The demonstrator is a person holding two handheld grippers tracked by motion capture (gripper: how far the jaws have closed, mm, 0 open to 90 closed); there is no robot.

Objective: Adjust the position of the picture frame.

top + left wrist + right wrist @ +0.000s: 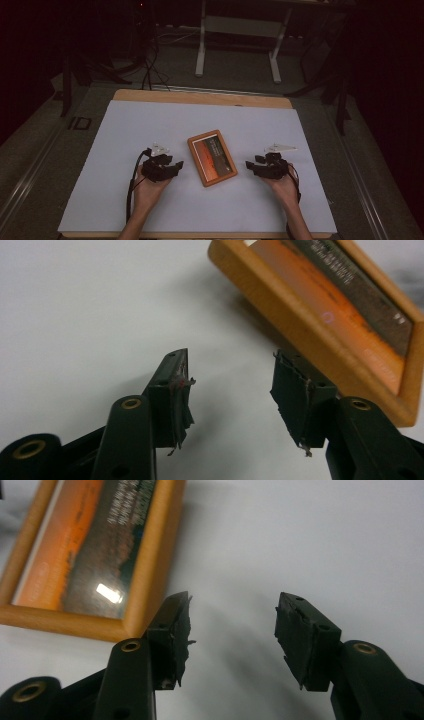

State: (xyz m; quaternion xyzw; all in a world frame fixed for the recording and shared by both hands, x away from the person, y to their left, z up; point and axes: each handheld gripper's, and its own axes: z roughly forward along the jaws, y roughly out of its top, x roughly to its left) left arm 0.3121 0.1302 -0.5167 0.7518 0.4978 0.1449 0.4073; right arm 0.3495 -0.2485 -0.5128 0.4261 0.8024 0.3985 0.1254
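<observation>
L gripper (pixel 176 165): jaws apart, nothing btwn them, held low over the desk (pixel 125 130), tips just beside the long left edge of the picture frame (pixel 212 157). R gripper (pixel 248 165): jaws wide, empty, near the frame's right side, not touching. Wooden frame lies flat, face up, mid-desk btwn both, slightly skewed to the desk's edges.

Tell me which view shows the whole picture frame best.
The high view: the wooden picture frame lies flat and whole on the white table cover, between both grippers. The left gripper view catches one corner and edge; the right gripper view shows a near corner with glare on the glass.
</observation>
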